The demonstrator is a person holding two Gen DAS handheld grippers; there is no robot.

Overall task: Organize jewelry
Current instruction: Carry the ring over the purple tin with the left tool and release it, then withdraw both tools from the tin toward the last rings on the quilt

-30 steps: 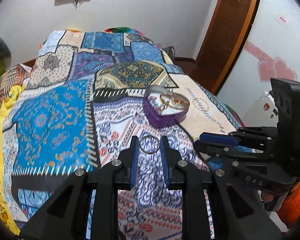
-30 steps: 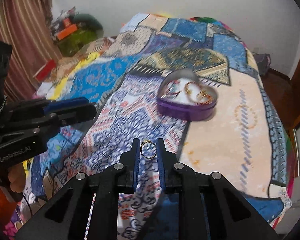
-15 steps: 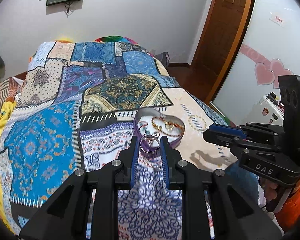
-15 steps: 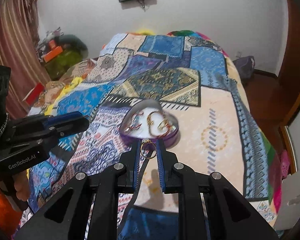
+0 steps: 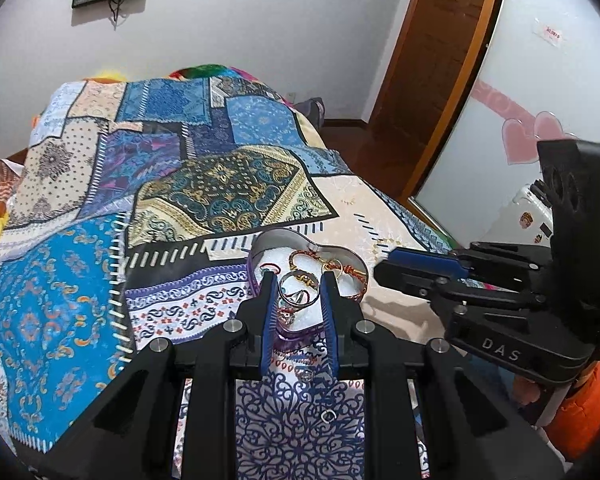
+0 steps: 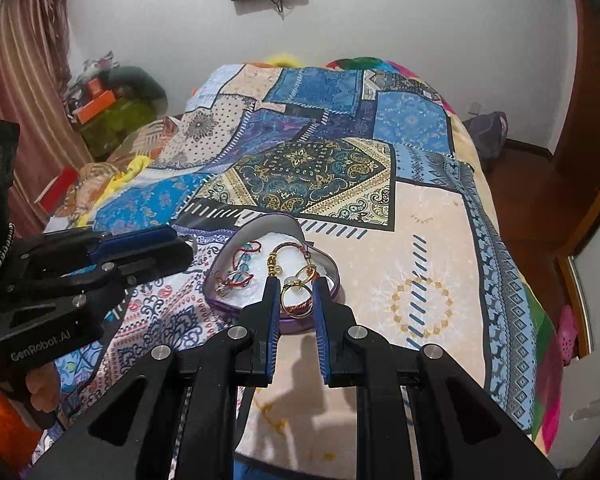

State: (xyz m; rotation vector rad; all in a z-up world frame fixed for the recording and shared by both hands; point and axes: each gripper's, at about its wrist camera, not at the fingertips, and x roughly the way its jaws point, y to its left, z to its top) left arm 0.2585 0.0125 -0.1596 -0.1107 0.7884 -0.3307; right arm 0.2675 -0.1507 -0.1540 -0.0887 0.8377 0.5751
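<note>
Seen from the left wrist, the left gripper [image 5: 298,294] has its fingers clenched on a silver ring [image 5: 298,293], poised over the purple heart-shaped box [image 5: 300,330] near the bed's [image 5: 60,280] right edge. From the right wrist, the right gripper [image 6: 296,296] pinches a gold ring [image 6: 296,298] above the same box [image 6: 236,306], where bracelets [image 6: 240,272] lie.

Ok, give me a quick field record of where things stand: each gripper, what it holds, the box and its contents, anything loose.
left gripper: shut on silver ring, over the box
right gripper: shut on gold ring, over the box's near edge
heart box: purple, open, on the bedspread
box contents: red-and-gold bracelets, more small pieces
loose: small piece on the bedspread below the left gripper
</note>
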